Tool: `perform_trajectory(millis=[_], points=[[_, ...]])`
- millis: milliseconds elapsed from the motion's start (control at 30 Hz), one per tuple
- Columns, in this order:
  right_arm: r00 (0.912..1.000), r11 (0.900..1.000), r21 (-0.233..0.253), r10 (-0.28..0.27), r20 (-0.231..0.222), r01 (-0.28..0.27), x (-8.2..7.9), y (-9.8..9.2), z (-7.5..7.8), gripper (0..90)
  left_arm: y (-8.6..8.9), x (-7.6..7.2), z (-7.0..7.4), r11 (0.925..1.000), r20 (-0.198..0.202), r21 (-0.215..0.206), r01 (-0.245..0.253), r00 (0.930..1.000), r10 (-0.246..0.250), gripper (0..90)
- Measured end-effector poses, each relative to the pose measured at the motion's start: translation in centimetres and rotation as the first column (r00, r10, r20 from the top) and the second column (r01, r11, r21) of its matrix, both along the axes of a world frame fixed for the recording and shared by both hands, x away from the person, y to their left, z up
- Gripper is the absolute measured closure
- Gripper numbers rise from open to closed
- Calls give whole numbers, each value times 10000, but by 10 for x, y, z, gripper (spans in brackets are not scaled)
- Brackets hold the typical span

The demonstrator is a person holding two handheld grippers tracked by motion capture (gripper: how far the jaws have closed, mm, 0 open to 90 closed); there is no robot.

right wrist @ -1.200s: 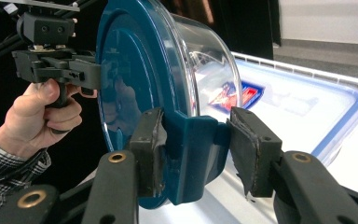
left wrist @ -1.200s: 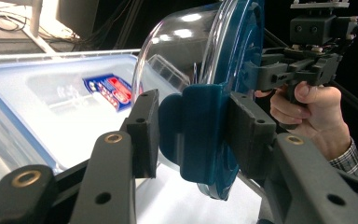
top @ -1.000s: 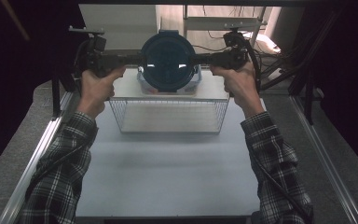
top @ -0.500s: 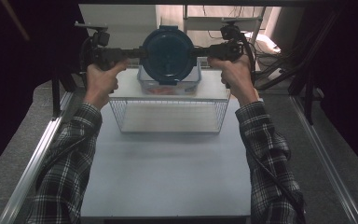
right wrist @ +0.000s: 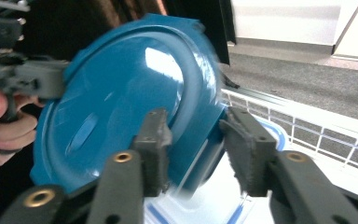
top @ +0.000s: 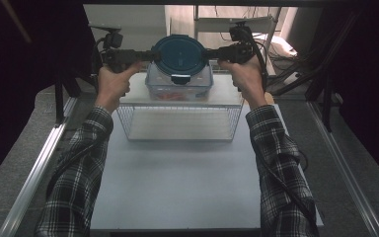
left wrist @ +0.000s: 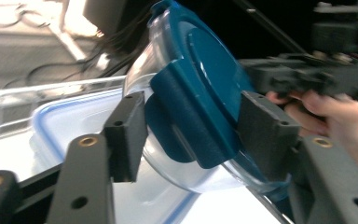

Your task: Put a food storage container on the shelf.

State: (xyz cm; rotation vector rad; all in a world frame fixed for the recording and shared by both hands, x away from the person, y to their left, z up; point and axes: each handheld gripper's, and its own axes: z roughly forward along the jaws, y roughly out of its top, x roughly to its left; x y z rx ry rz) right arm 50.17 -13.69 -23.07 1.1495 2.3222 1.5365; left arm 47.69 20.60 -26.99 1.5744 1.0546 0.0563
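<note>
A round clear container with a dark blue clip lid point(top: 180, 54) hangs tilted in the air, its lid facing the high camera. My left gripper point(top: 150, 55) is shut on its left rim and my right gripper point(top: 212, 52) on its right rim. In the left gripper view the jaws point(left wrist: 191, 135) clamp the round container point(left wrist: 205, 84) at a lid clip. In the right gripper view the jaws point(right wrist: 193, 149) straddle the edge of the lid point(right wrist: 121, 107). Directly below sits a rectangular clear box point(top: 180, 89) with a pale blue-rimmed lid point(left wrist: 74, 121).
The rectangular box rests on top of a white wire rack point(top: 177, 123) at the far end of a white table point(top: 177, 187). Metal rails run along both table sides. Cables and a stand lie beyond the rack.
Both hands have carried the round container a little higher and farther from me, above the rectangular box. Both grips are unchanged.
</note>
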Motion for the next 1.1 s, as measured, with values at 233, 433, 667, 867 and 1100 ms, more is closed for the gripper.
perform_trajectory(millis=[233,433,667,867,1100], points=[[9981,9978,-482,-431,430,451,-7,11,4,605,-2,-2,4,9981,478,482,-387,9982,364,439],[9967,9970,-423,-628,515,650,-12,12,4,605,-5,-2,5,9968,711,557,-570,9961,530,474],[9950,9952,-644,-688,722,734,-19,12,6,604,-12,-2,10,9878,993,1012,-1183,9892,1082,480],[9930,9989,-267,-358,1127,390,-26,7,3,428,-9,-17,14,9918,1348,959,-849,9883,716,278],[9810,9989,-450,-12,1941,101,-48,10,-1,136,-11,-42,8,9879,1620,1545,-111,9867,-143,113]])
